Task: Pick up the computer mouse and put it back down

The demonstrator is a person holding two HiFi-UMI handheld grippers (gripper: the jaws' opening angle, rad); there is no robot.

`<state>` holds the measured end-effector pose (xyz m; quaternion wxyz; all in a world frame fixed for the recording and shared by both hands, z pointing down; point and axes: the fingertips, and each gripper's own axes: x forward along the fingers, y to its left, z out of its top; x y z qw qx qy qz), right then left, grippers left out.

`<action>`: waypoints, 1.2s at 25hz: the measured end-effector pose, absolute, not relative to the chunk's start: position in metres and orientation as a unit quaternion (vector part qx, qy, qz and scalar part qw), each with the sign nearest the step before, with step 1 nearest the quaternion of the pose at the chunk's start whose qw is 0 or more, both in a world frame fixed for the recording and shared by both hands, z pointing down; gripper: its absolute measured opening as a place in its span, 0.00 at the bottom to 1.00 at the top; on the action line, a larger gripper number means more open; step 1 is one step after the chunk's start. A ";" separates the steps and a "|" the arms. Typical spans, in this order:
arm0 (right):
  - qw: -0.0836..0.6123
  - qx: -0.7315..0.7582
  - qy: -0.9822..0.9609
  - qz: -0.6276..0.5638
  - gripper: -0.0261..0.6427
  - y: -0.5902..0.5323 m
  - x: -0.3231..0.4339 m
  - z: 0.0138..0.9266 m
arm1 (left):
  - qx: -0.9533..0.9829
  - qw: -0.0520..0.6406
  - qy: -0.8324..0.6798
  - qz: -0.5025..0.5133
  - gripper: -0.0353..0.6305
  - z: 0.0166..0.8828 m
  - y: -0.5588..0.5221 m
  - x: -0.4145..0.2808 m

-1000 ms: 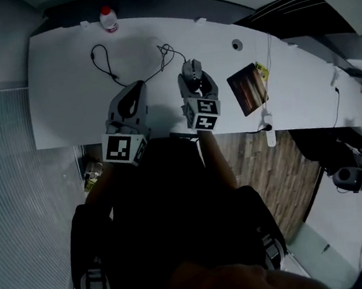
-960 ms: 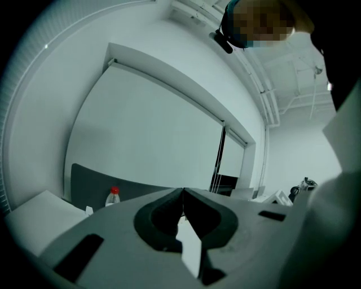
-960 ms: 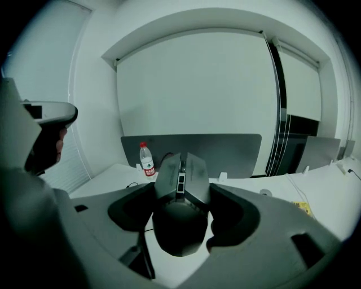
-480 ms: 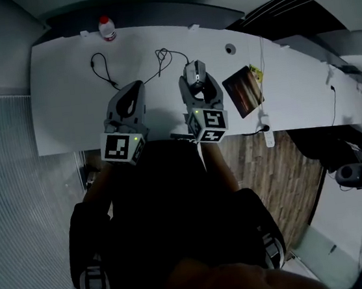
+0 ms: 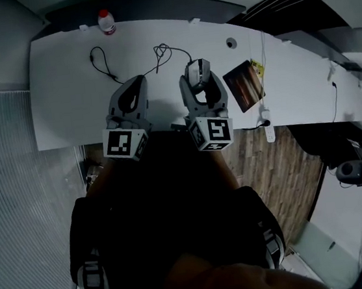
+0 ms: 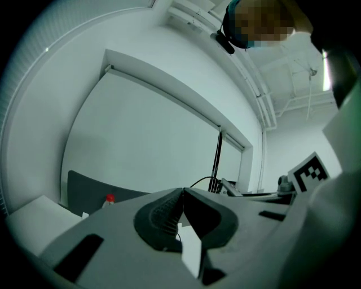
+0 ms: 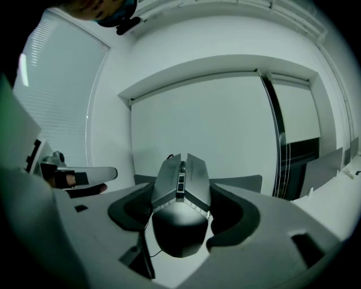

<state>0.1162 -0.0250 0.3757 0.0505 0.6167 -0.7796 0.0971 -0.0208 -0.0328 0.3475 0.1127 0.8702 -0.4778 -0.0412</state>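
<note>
A grey and black computer mouse [image 5: 196, 70] sits between the jaws of my right gripper [image 5: 199, 79] over the near middle of the white table [image 5: 64, 102]. In the right gripper view the mouse [image 7: 180, 197] fills the gap, gripped on both flanks, and points up at the wall. Its thin cable [image 5: 162, 54] trails off to the left across the table. My left gripper [image 5: 135, 82] hovers just left of it; the left gripper view shows its gripper [image 6: 182, 210] with the dark pads pressed together and nothing between them.
A red-capped bottle [image 5: 106, 21] stands at the table's far edge. A loose black cable [image 5: 101, 64] lies at the left. A dark tablet-like slab [image 5: 245, 87] rests right of the mouse, with a white power strip [image 5: 269, 130] hanging at the near edge.
My right gripper has come up and back toward me with the mouse in it, its marker cube now looking larger. The left gripper has hardly shifted.
</note>
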 end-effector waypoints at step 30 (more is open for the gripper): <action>0.049 0.619 -0.779 0.091 0.47 -0.026 0.119 0.368 | 0.872 0.116 -0.474 -0.037 0.06 0.356 -0.040 -0.020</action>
